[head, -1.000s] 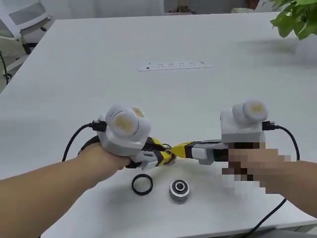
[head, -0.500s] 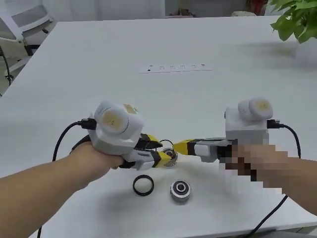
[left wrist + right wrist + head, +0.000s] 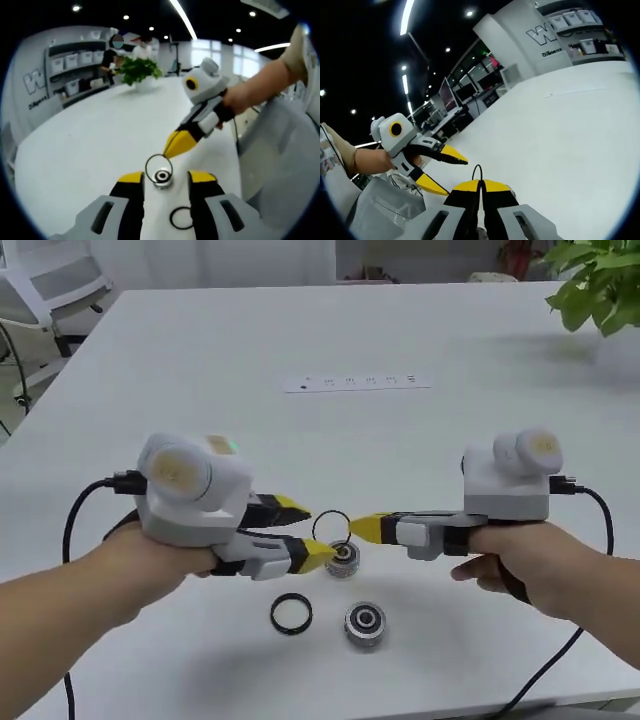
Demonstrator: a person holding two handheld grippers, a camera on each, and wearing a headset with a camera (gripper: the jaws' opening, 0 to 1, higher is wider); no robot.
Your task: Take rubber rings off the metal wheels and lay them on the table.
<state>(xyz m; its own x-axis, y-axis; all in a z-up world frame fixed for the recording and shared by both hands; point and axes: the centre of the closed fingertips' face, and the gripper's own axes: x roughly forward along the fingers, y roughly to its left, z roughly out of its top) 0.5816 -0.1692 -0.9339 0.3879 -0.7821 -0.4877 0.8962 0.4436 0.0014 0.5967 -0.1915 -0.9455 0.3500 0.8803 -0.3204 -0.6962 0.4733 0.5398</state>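
My right gripper [image 3: 362,528] is shut on a thin black rubber ring [image 3: 332,525], holding it just above the white table [image 3: 450,440]. In the right gripper view the ring [image 3: 477,173] stands up from the closed yellow tips [image 3: 480,186]. My left gripper [image 3: 311,531] is open, and a small metal wheel [image 3: 343,558] lies by its lower tip. The left gripper view has that wheel [image 3: 161,176] between the spread jaws of my left gripper [image 3: 166,177], apart from both, with the ring [image 3: 159,164] just beyond. A thicker black ring [image 3: 291,614] and a second wheel [image 3: 364,623] lie nearer me.
A white power strip [image 3: 350,382] lies across the table's middle. A green plant [image 3: 595,280] stands at the far right corner and an office chair [image 3: 50,280] beyond the far left edge. Cables trail from both grippers toward the near edge.
My left gripper has opened and drawn back to the left, off the wheel. The thin ring now hangs free of the wheel in the right gripper's tips.
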